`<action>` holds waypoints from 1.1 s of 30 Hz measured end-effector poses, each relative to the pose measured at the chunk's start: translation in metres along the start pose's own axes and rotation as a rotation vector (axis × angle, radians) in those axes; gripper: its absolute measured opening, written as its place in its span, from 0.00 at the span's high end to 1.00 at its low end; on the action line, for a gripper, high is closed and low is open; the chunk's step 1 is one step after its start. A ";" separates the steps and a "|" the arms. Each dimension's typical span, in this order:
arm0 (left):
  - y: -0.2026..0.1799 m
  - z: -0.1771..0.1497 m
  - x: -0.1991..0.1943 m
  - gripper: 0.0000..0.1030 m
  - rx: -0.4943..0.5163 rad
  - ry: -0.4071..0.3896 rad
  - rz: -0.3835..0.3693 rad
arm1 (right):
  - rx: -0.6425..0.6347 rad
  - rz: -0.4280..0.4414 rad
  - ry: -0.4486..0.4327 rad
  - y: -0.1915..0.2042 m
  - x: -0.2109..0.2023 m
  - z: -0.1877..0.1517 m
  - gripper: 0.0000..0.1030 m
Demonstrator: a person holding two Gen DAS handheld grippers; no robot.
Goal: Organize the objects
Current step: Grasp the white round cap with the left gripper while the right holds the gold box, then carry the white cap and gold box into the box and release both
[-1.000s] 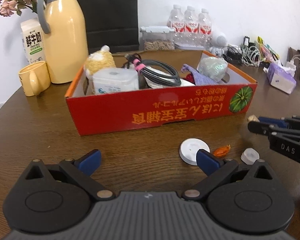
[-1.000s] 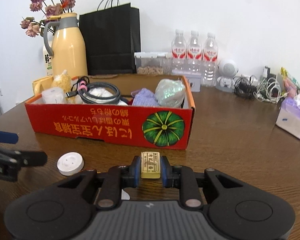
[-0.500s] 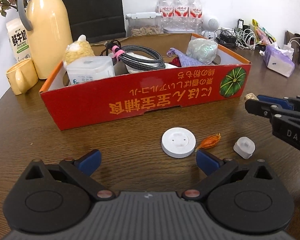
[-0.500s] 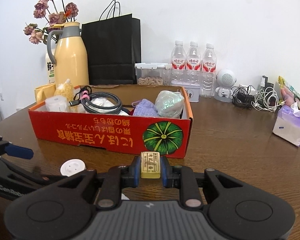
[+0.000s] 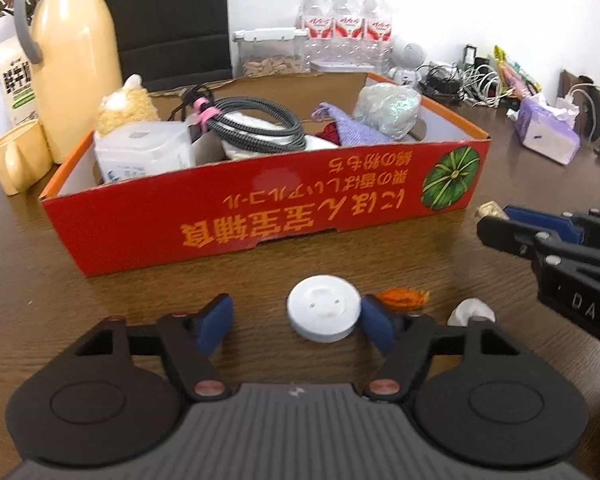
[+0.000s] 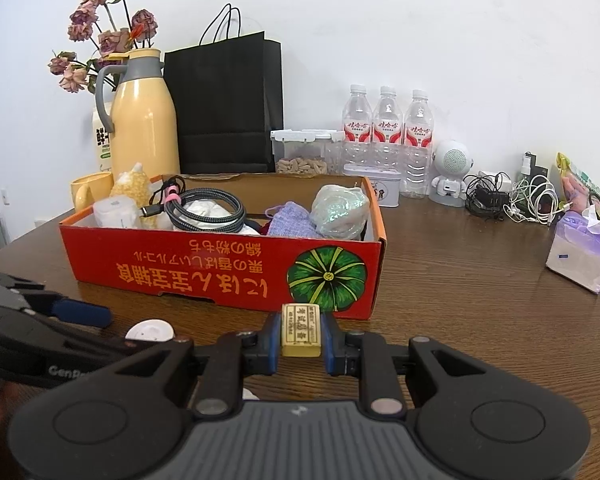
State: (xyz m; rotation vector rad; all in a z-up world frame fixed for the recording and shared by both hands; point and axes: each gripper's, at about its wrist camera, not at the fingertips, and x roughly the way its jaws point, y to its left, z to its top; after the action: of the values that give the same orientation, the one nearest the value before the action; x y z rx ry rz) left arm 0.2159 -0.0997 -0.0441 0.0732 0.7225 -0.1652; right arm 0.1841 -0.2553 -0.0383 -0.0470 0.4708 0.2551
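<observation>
- Now, in the left wrist view, the left gripper (image 5: 296,322) hangs low over the table (image 5: 60,280), its jaws just narrowing around the white disc (image 5: 323,309); the right pad (image 5: 376,326) is at the disc's edge, the left pad (image 5: 214,322) still apart, so nothing is gripped yet.
- The disc lies flat near the table's front edge, just in front of the red box (image 5: 260,220), with an orange scrap (image 5: 404,298) and a small white cap (image 5: 471,312) to its right; these loose bits probably go in next.
- The box already carries a coiled cable (image 5: 256,120), a plush toy (image 5: 126,104) and a white container (image 5: 144,150).
- From the right wrist view, the right gripper (image 6: 301,332) is clamped on a small gold bar (image 6: 301,330), held level before the box's front wall (image 6: 220,268), likely waiting its turn to drop it in.
- The left gripper's arm (image 6: 32,320) enters at the left, above the disc (image 6: 150,330).
</observation>
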 end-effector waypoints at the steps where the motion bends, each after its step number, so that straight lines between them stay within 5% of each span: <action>1: -0.001 0.001 0.000 0.45 0.003 -0.006 -0.007 | 0.000 0.000 0.000 0.000 0.000 0.000 0.81; 5: 0.001 0.001 0.000 0.60 -0.006 -0.020 -0.036 | -0.001 0.001 0.000 0.000 0.000 0.000 0.81; 25: 0.017 -0.010 -0.031 0.61 -0.045 -0.106 -0.023 | -0.001 0.005 -0.008 0.003 -0.002 0.000 0.81; 33: 0.016 0.019 -0.050 0.61 -0.042 -0.209 -0.040 | -0.049 0.042 -0.082 0.008 -0.010 0.018 0.81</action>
State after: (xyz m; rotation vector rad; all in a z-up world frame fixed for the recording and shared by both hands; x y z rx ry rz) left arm 0.1943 -0.0803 0.0034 0.0016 0.5191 -0.1929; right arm 0.1817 -0.2477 -0.0173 -0.0741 0.3843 0.3086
